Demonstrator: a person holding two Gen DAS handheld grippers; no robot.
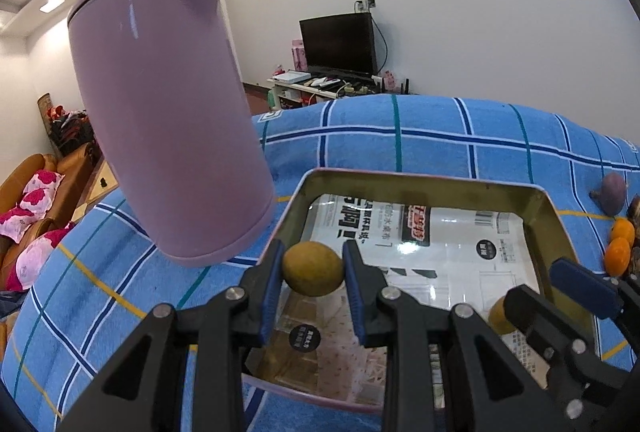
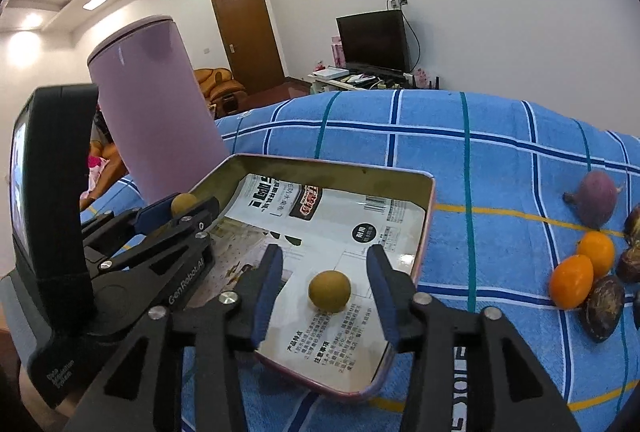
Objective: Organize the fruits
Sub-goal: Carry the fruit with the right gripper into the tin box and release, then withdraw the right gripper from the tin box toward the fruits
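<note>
Left gripper is clamped on a yellow-brown round fruit, blue fingers pressing it from both sides. The fruit is held above the near-left part of the metal tray; can't tell whether it touches the tray floor. In the right wrist view this same gripper shows at the tray's left rim with the fruit pinched at the tip.

Right gripper has its fingers spread wide, nothing gripped. A second yellow-brown fruit lies loose on the tray floor between them, touching neither finger. The left wrist view catches that fruit partly hidden behind the right gripper at the tray's near-right corner.

The tray is a shallow rectangular tin, lined with a printed sheet, on the blue checked cloth over the table.

A lilac kettle stands just left of the tray at its far-left corner.

Remaining fruit sits on the cloth, well right of the tray: a purple fig-like fruit farthest, two orange kumquats touching each other nearer, and dark mottled fruits along the right edge.
</note>
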